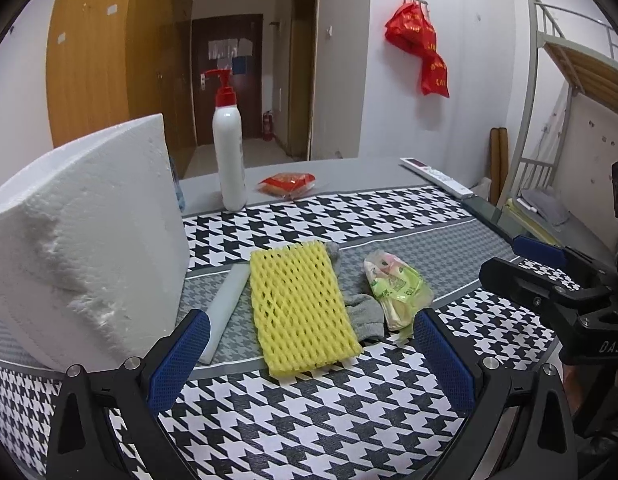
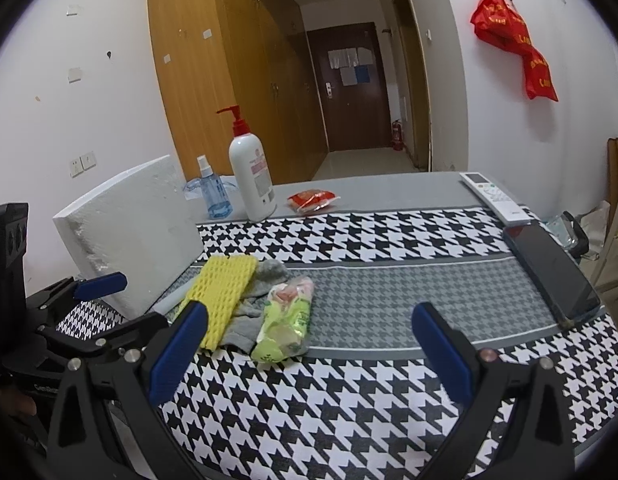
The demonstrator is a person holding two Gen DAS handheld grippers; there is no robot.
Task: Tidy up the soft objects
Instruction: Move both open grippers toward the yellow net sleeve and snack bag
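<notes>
Yellow foam net: lying flat on the houndstooth tablecloth, dead ahead at 12 o'clock of the left gripper, partly on top of a grey sock.
Sock neighbours: a white foam strip at its 9 o'clock under the net's edge, a crumpled green plastic packet touching at 3 o'clock.
Big white styrofoam block: standing at roughly 10 o'clock from the pile, just beside it.
Left tongs: spread wide, nothing between the blue pads, hovering short of the net.
Right tongs: right gripper also wide apart and empty, pile sits at its 11 o'clock.
Progress: I'd say barely begun, since the soft bits sit in one overlapping heap and neither gripper holds anything.
Left to do: probably all of it, starting with lifting the net off the sock.
Background clutter: pump bottle, blue spray bottle, red snack packet, remote, all far side of the table.
</notes>
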